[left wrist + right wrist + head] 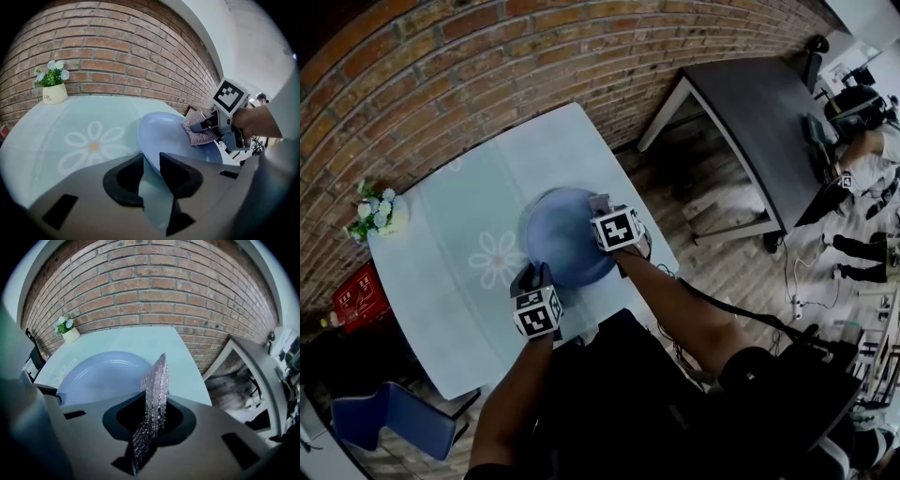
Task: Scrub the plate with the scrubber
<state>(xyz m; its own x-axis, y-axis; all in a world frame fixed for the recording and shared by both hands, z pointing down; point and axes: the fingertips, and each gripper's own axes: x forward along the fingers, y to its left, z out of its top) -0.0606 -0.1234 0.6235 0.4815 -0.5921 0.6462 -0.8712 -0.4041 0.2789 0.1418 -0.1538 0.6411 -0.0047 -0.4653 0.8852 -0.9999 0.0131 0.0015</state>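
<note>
A blue plate (565,234) lies on the pale table (469,197), tipped up at its near edge. My left gripper (151,173) is shut on the plate's (168,136) near rim; in the head view the left gripper (534,275) is at the plate's front left. My right gripper (149,427) is shut on a shiny silvery-pink scrubber (154,399) that stands on edge between its jaws. From the left gripper view, the scrubber (199,129) rests on the plate's right side, held by the right gripper (213,126). The plate (103,376) fills the left of the right gripper view.
A white flower pot (380,214) stands at the table's far left by the brick wall. A white flower print (91,145) marks the tabletop. A dark table (759,122) stands to the right, a red crate (361,295) and blue chair (389,422) to the left.
</note>
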